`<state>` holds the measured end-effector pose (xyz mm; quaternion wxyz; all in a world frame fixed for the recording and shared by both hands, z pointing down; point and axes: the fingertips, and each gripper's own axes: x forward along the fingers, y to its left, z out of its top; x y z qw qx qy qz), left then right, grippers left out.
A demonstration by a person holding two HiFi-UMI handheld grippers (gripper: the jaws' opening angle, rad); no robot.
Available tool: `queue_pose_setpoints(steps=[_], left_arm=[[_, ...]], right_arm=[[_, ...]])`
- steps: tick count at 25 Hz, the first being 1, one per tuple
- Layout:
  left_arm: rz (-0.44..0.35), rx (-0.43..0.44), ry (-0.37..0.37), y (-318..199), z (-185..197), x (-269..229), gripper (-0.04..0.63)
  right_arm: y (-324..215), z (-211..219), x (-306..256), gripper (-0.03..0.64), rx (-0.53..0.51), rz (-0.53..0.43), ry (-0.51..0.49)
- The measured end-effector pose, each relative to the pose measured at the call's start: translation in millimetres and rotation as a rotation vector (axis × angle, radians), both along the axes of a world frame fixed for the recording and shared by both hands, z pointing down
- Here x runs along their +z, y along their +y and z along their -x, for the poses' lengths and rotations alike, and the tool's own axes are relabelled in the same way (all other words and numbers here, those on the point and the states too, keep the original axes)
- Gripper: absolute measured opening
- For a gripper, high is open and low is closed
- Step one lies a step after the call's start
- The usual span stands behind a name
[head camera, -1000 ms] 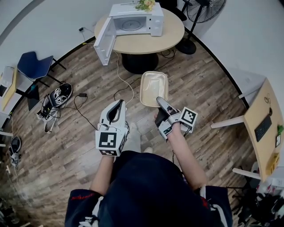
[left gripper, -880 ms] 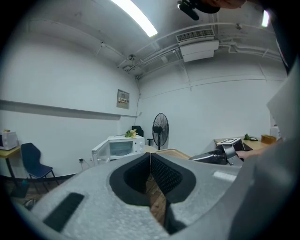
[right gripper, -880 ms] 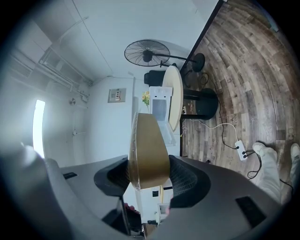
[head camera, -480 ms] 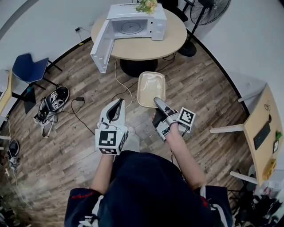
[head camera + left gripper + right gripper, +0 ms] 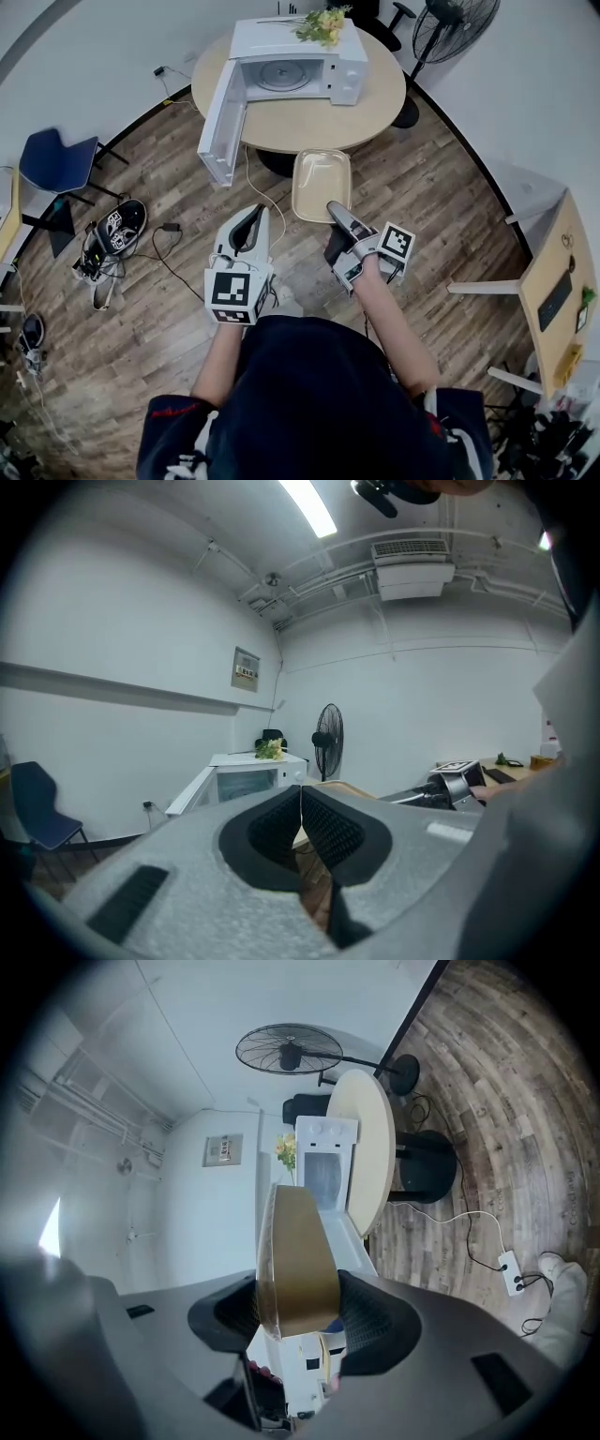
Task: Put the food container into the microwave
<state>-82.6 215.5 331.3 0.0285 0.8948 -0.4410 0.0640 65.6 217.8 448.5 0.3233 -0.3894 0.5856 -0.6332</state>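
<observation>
Gripping the food container, the right gripper holds it at the table edge; the left gripper is closed, empty. Loading the open microwave remains

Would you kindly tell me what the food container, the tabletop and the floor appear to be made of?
The food container looks matte beige, likely moulded fibre or plastic; the right gripper view shows a clear, glossy lid edge. The tabletop: smooth, pale, probably wood-look laminate. The floor: wood-grain planks, wood or vinyl, cannot tell.

head view: overhead, looking steeply down; microwave far off at 12 o'clock
left gripper view, right gripper view: near level, both facing that microwave
</observation>
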Motion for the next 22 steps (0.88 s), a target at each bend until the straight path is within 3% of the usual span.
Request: queue_pose_setpoints(steps=[9,22], left_arm=[[0.016,0.045,0.019,-83,16,9,0.017],[0.058,0.091,0.025,-138,1,28,0.017]], right_arm=[[-84,25,5,0.227,0.017,0.013,0.005],[-134,22,30,0.228,0.037,0.082,-0.002]])
